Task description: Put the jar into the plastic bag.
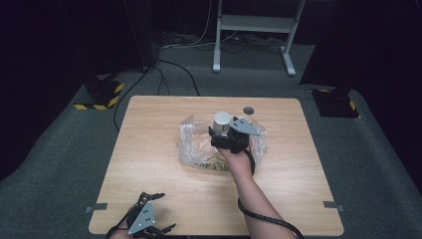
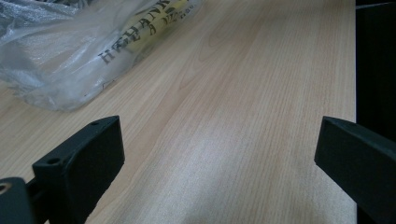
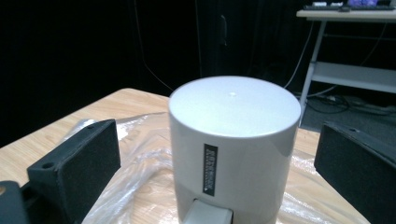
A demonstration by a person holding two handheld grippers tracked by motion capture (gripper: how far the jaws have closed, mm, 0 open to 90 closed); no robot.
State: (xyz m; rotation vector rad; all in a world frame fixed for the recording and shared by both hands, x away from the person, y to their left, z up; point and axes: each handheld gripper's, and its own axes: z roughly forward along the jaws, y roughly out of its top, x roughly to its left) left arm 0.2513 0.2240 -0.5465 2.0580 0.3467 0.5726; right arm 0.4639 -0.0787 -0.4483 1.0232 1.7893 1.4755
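The right gripper [image 1: 225, 133] is seen over the middle of the light wooden table [image 1: 149, 164], with its two black jaws spread wide; in the right gripper view a gap is visible between each pad and the pale grey cylindrical container [image 3: 233, 144] standing between them, so the container is released rather than clamped. The container is found upright on the crumpled clear plastic bag [image 1: 196, 144], which lies on the table around it and carries black lettering on a yellow patch. A flat, smooth top is noted on the container, together with a narrow black label running down its side and a small pale block at its foot. The left gripper [image 1: 149, 219] is held low at the near edge of the table, well apart from the container; its jaws are likewise spread wide with only bare tabletop between them. In the left gripper view the printed edge of the bag is seen near the upper left, not touched by either jaw.
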